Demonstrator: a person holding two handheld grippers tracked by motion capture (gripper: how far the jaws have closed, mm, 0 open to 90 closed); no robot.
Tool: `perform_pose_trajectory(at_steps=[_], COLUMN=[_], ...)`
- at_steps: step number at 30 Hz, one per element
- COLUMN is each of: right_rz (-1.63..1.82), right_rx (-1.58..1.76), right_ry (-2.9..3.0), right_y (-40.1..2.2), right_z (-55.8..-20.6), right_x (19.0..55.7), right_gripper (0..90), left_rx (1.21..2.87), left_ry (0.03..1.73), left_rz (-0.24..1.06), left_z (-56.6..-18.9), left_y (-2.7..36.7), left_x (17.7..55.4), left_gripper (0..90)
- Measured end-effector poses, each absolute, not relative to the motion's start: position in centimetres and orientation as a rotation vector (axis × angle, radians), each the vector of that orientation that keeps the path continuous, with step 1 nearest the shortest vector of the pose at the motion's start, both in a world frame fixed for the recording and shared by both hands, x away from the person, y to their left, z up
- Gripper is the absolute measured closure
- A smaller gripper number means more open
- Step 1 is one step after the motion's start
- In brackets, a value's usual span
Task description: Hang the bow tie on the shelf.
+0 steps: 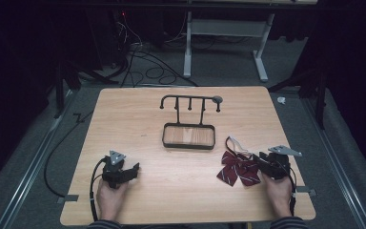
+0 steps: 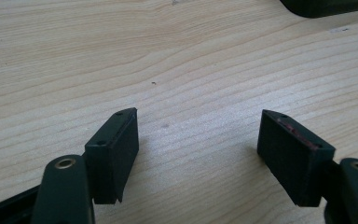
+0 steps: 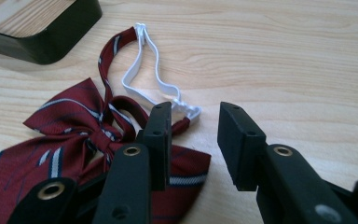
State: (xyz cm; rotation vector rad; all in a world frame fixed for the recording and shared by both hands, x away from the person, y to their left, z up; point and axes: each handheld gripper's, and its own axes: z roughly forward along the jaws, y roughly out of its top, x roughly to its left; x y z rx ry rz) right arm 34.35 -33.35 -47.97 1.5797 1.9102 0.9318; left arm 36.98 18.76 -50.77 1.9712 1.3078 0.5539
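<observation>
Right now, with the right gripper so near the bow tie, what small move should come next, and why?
Probably ease the right gripper slightly forward and left so its open jaws straddle the white strap of the bow tie, then close. The jaws stand apart with nothing between them, one over the tie's edge. The hanger stand is bare, a likely destination.

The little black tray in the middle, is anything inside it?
No. The tray holds nothing; you can see its bare wooden bottom in the high view. A hanger rack rises from its far edge. The bow tie lies outside it on the table.
</observation>
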Motion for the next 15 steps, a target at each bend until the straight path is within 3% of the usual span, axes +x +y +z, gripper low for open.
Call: perform_pose_trajectory(at_steps=[15], right_rz=[0.897], right_rx=[1.642], right_ry=[1.924], right_y=[-32.6], right_z=[-48.4], right_x=[36.3], right_gripper=[66.5], left_rx=[1.974], left_ry=[1.306], left_rz=[0.547], left_z=[-50.7], left_y=[18.9], left_x=[37.0], left_gripper=[29.7])
